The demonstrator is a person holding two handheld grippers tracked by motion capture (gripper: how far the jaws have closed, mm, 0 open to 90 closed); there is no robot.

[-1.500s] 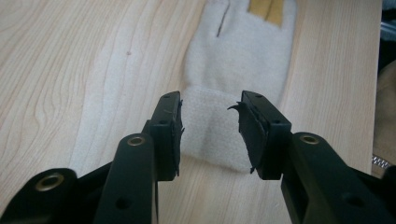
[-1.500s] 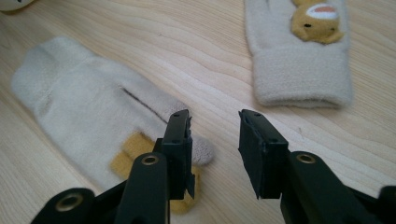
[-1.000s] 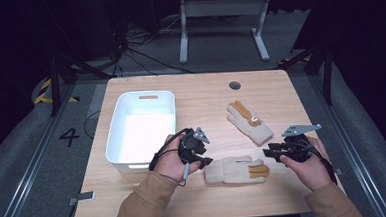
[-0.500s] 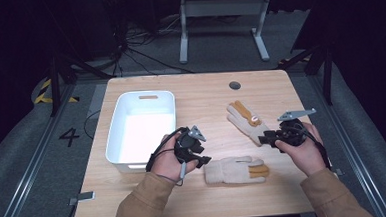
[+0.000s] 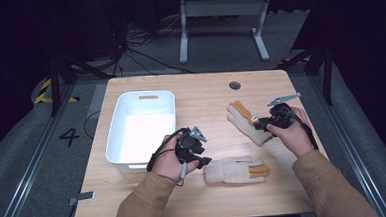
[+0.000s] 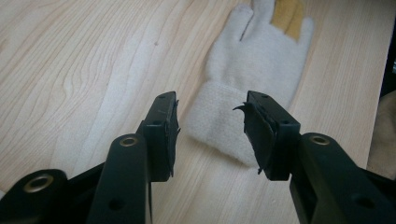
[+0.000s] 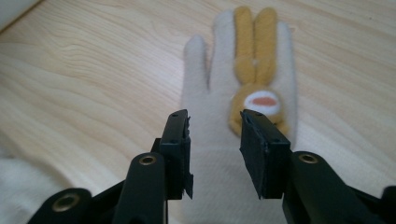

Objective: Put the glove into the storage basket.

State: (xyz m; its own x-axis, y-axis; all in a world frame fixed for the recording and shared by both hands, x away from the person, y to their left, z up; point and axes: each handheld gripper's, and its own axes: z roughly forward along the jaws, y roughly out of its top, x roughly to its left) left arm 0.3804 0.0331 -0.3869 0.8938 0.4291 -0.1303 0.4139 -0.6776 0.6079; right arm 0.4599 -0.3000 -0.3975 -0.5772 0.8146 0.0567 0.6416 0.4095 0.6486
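Observation:
Two cream knit gloves with yellow fingers lie on the wooden table (image 5: 200,100). The near glove (image 5: 234,170) (image 6: 254,56) lies flat with its cuff towards my left gripper (image 5: 204,162) (image 6: 212,105). That gripper is open, its jaws either side of the cuff without pressing it. The far glove (image 5: 244,120) (image 7: 205,88) carries an orange-and-white patch below its yellow fingers. My right gripper (image 5: 259,126) (image 7: 215,116) hovers open over that glove's cuff end, with nothing pinched.
A white bin (image 5: 142,126) stands empty at the left of the table, close to my left hand. A round cable hole (image 5: 235,85) sits near the far edge. A small grey clamp (image 5: 80,198) hangs at the front left corner.
My right hand has moved away from the near glove's fingers, farther up the table and slightly left, to the far glove's cuff. The left hand has stayed put.

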